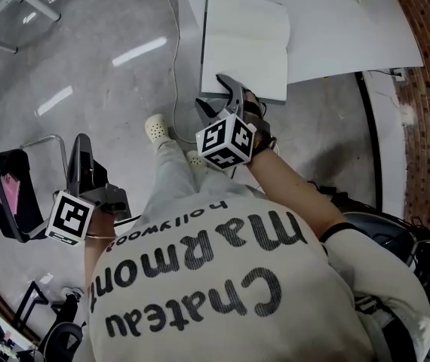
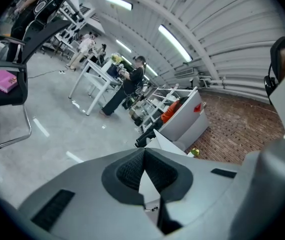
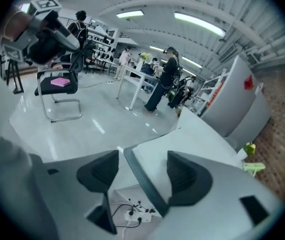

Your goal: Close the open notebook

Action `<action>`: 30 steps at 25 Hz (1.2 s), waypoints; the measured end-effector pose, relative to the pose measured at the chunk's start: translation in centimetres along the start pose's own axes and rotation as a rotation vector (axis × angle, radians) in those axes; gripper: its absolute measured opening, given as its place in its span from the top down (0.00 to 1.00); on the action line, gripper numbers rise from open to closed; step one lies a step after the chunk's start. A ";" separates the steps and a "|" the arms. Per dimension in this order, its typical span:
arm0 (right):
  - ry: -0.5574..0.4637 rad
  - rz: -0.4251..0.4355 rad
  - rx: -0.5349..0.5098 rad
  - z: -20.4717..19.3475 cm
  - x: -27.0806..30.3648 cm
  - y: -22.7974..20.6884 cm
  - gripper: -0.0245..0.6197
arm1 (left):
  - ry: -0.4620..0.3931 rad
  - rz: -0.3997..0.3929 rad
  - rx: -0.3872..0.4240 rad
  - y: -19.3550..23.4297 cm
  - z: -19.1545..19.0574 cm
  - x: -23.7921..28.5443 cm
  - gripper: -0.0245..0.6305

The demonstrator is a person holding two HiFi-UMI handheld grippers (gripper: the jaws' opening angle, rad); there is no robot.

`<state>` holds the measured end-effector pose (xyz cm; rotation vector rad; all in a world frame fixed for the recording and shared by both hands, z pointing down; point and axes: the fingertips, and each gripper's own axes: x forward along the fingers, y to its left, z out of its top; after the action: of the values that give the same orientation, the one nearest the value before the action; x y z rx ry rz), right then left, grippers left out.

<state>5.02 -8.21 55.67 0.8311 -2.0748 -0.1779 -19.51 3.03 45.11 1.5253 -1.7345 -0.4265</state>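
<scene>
Right claw [image 1: 222, 94] wide apart at near left corner of the open notebook [image 1: 256, 36].
Dark cover edge [image 3: 141, 184] between the pads [image 3: 182, 176], not pinched; white pages [image 1: 230, 55] flat on near left end of tabletop [image 1: 343, 36]. Left claw [image 2: 143, 170] closed, empty, low at left.

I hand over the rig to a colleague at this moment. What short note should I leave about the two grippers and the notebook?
Left gripper: shut and empty, held low at the person's side over the floor, away from the table.
Right gripper: open, at the notebook's near edge. That edge stands between the jaws and is not pressed.
Notebook: lies open and flat at the near left corner of the white table.
Done: the right gripper is in place at the edge, and nothing else.
Left: close the right gripper on that edge, fold that half over the other, then let go.
</scene>
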 end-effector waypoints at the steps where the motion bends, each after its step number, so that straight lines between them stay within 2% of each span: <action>1: -0.001 -0.015 -0.028 -0.1 0.1 0.0 0.48 | -0.001 0.000 0.005 0.0 0.1 0.0 0.96; 5: -0.031 -0.056 -0.092 -0.2 0.2 -0.2 0.56 | -0.012 -0.001 0.002 0.1 0.6 -0.1 0.96; 9: -0.043 -0.038 -0.085 -0.2 0.0 -0.2 0.59 | -0.022 -0.003 -0.002 -0.1 0.9 -0.4 0.96; 13: -0.052 -0.002 -0.036 0.1 -0.4 -0.3 0.65 | -0.029 -0.016 -0.004 -0.4 1.4 -0.7 0.96; 20: -0.049 0.075 0.062 0.6 -0.8 -0.4 0.70 | -0.045 -0.044 -0.006 -1.2 2.2 -0.7 0.96; 26: -0.032 0.149 0.140 1.6 -1.0 -0.5 0.81 | -0.063 -0.069 -0.002 -1.9 3.8 -0.1 0.96; 30: -0.019 0.220 0.243 1.9 -1.3 -0.8 0.85 | -0.058 -0.086 0.053 -2.7 4.6 0.4 0.96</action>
<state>4.40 -8.35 53.31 0.7374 -2.2169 0.1897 -20.99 0.94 40.41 1.6440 -1.7418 -0.4761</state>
